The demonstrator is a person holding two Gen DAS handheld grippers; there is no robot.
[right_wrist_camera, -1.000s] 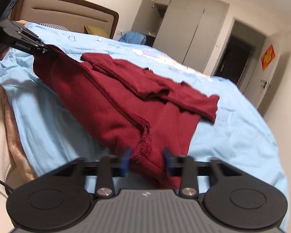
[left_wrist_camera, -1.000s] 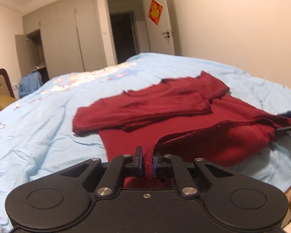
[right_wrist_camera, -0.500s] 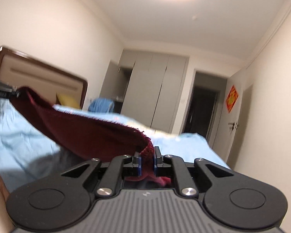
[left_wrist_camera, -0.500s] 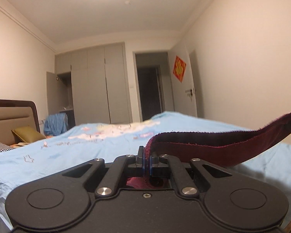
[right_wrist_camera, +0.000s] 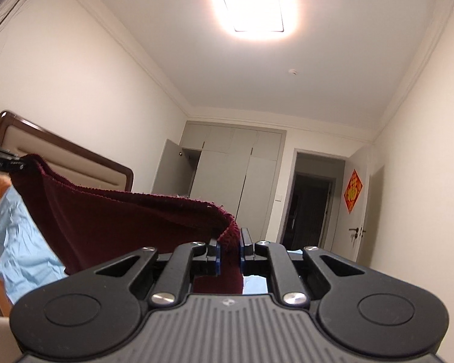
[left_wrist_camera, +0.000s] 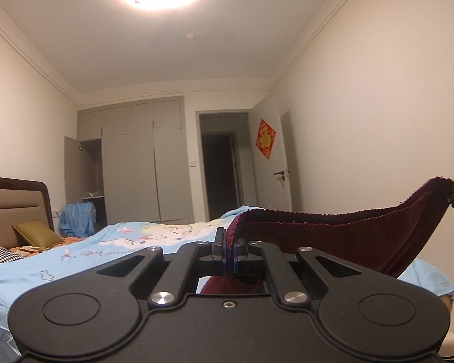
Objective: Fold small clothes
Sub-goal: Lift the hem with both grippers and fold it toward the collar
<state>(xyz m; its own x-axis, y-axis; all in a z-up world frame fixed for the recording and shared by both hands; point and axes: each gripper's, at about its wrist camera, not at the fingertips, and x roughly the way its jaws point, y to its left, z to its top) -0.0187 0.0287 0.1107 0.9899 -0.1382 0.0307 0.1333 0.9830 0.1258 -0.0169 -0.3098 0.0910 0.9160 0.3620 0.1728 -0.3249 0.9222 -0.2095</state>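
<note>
The left gripper (left_wrist_camera: 228, 249) is pinched tight on the hemmed edge of the dark red garment (left_wrist_camera: 342, 236), its blue-lined fingers (left_wrist_camera: 218, 249) almost meeting with the cloth between them. From there the fabric sweeps off to the right, raised above the bed, and rises to a corner near the frame edge, where the tip of the other tool meets it. The right gripper (right_wrist_camera: 229, 251) clamps another part of the same edge, with a fold of cloth bunched between its jaws and a strip hanging below them. In the right wrist view the garment stretches leftward as a sagging sheet to the far corner held by the left tool.

Beneath the lifted cloth lies the light blue bedsheet (left_wrist_camera: 84, 260), printed with cartoon figures. A mustard pillow (left_wrist_camera: 36, 233) and a checked one sit near the brown headboard (right_wrist_camera: 75, 163). Farther back stand the grey wardrobe (left_wrist_camera: 142, 163) with one door open, a blue garment (left_wrist_camera: 77, 219) draped below it, the dark doorway (left_wrist_camera: 221, 166), and a red diamond decoration (left_wrist_camera: 265, 142) on the open door. The ceiling light (right_wrist_camera: 252, 10) glares overhead
</note>
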